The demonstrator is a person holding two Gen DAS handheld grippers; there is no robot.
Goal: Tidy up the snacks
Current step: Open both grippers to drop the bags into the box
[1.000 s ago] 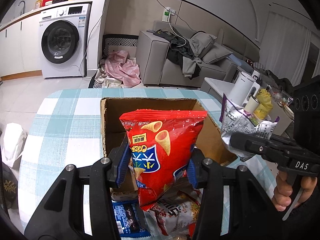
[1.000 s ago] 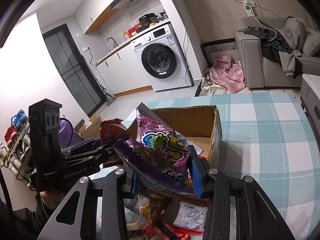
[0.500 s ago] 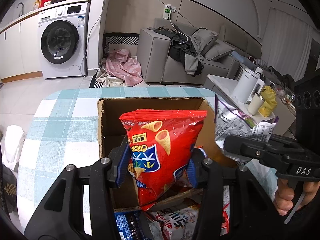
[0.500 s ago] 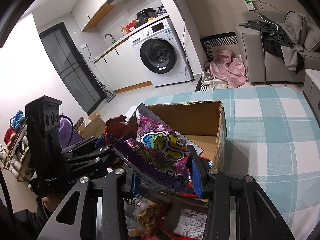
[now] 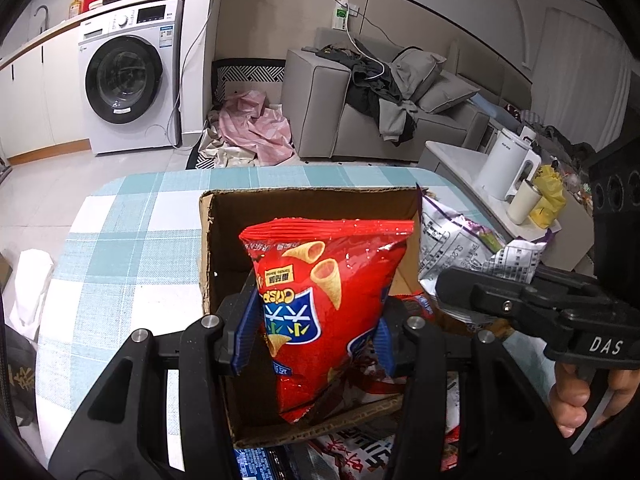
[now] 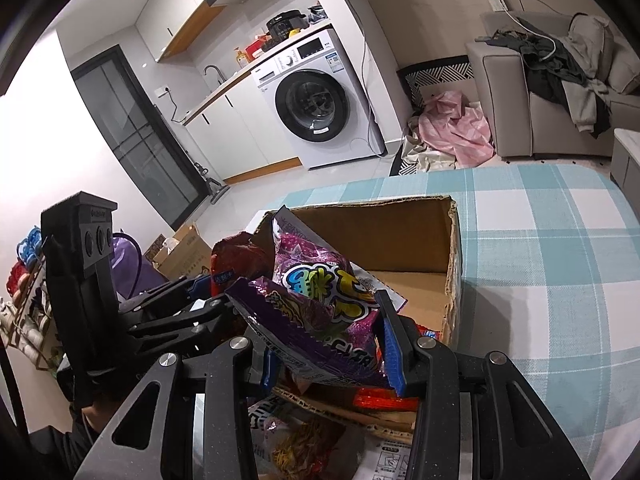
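My left gripper (image 5: 314, 336) is shut on a red bag of cone crisps (image 5: 328, 296), held upright over the open cardboard box (image 5: 304, 200). My right gripper (image 6: 328, 344) is shut on a purple snack bag (image 6: 320, 292), which hangs over the same box (image 6: 400, 220) at its left side. In the left wrist view the right gripper and the purple bag's silver back (image 5: 452, 240) show at the right, above the box's right wall. Red packets lie low in the box. More snack packets (image 5: 352, 452) lie on the table in front of it.
The box stands on a table with a blue-and-white check cloth (image 6: 560, 240). Loose packets (image 6: 304, 440) lie at the near edge. A hand (image 5: 576, 396) holds the right gripper's grip. Beyond are a washing machine (image 5: 128, 76), a sofa (image 5: 360, 112) and a side table with a kettle (image 5: 504, 168).
Both grippers have moved forward and down with their bags, so the box is closer and larger. The red bag's bottom now sits inside the box's near wall.
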